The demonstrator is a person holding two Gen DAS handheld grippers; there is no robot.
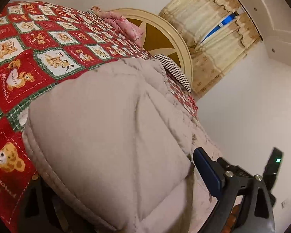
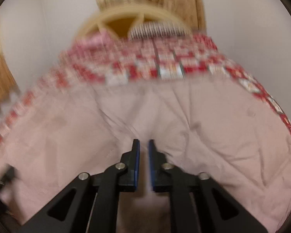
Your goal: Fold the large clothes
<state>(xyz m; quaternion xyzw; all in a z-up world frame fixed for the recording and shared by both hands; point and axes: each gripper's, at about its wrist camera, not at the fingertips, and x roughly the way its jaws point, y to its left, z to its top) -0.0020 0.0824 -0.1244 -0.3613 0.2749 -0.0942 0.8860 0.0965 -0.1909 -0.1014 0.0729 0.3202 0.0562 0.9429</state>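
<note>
A large pale pink quilted garment (image 1: pixel 110 128) lies on a bed with a red teddy-bear patchwork quilt (image 1: pixel 29 58). In the left wrist view only the gripper's own frame is hidden under the garment; the other gripper's blue-padded fingers (image 1: pixel 207 169) show at lower right. In the blurred right wrist view my right gripper (image 2: pixel 143 145) has its jaws close together on a pinched ridge of the same pink garment (image 2: pixel 213 120), which spreads over the quilt (image 2: pixel 164 66).
A cream round headboard (image 1: pixel 164 36) stands at the bed's head with a striped pillow (image 1: pixel 174 69) and a pink floral cloth (image 1: pixel 126 25). Beige curtains (image 1: pixel 213 29) hang on the white wall behind.
</note>
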